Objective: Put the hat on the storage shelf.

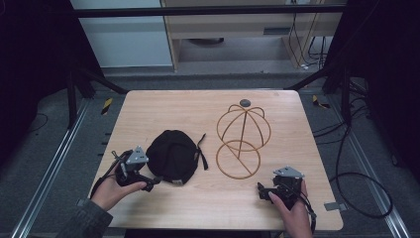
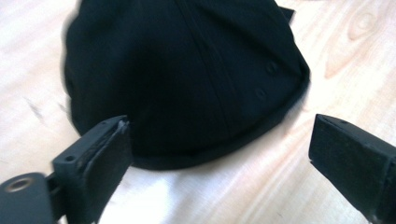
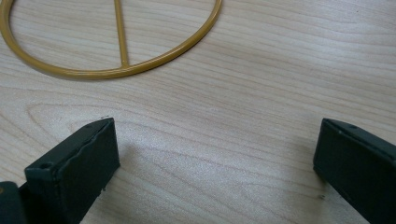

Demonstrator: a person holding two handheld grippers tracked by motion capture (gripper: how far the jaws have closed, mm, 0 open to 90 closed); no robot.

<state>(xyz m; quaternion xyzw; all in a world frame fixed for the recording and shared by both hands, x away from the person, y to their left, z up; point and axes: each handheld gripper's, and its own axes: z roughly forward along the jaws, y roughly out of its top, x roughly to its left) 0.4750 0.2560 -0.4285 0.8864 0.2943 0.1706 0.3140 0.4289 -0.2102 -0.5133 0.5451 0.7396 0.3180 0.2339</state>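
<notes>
High view puts your left gripper (image 1: 148, 182) at the near-left edge of the soft black fabric cap (image 1: 172, 155), and your right gripper (image 1: 263, 191) low on the pale wooden table (image 1: 208, 203), just short of the flat base ring of the gold wire dome-shaped hat stand (image 1: 241, 140). Both pairs of tongs stand wide open and hold nothing. In the left gripper view the cap (image 2: 187, 74) lies just ahead of the 2 jaws, its rim between them but not yet inside the gap. If you close from here, you may pinch only a thin fold of cloth, and the limp crown could sag or slip free when lifted; I judge a deeper reach safer. In the right gripper view the stand's ring (image 3: 112, 70) sits ahead and to the left of the jaws, well outside them, so closing now would catch bare table. That stand looks light, and a nudge could slide or tip it. You cannot see the cap's brim clearly, its strap (image 1: 202, 153) is partly hidden, and the small dark round thing (image 1: 245, 102) beyond the stand is too small to identify.
</notes>
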